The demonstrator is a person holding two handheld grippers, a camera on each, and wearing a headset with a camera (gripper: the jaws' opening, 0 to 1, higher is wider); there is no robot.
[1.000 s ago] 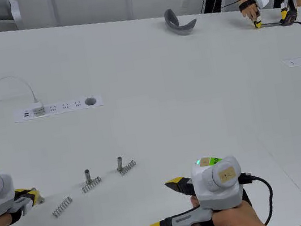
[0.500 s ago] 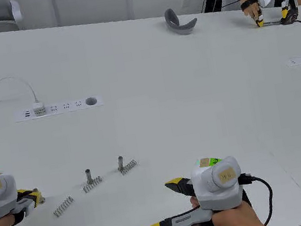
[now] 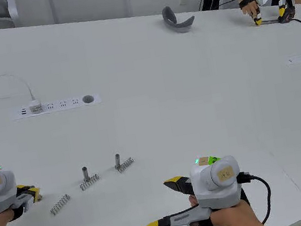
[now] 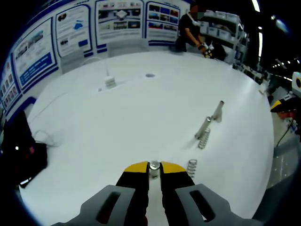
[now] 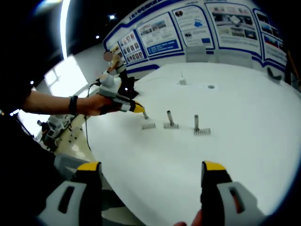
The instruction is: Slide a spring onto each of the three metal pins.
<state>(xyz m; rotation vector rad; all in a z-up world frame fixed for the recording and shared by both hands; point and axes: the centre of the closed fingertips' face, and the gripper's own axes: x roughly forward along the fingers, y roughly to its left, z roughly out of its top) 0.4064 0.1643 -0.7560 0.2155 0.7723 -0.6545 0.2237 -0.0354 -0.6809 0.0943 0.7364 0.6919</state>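
Two metal pins stand upright on the white table (image 3: pixel 182 96), one (image 3: pixel 85 173) left of the other (image 3: pixel 117 160). A spring (image 3: pixel 90 182) lies by the first pin and another spring (image 3: pixel 126 164) by the second. The third spring (image 3: pixel 60 204) lies further left. My left gripper (image 4: pixel 154 165) is shut on a third metal pin (image 4: pixel 154 170), held just above the table near that spring (image 4: pixel 192 166). In the head view the left gripper (image 3: pixel 34 193) is at the lower left. My right gripper (image 3: pixel 163 208) hovers wide open near the front edge, holding nothing, aimed at the pins (image 5: pixel 169 117).
A white power strip (image 3: pixel 56 105) with a plugged cable lies at mid-left. A grey curved object (image 3: pixel 177 21) rests at the far side. Another person works with grippers (image 3: pixel 257 7) at the far right corner. The table's edge runs along the bottom right.
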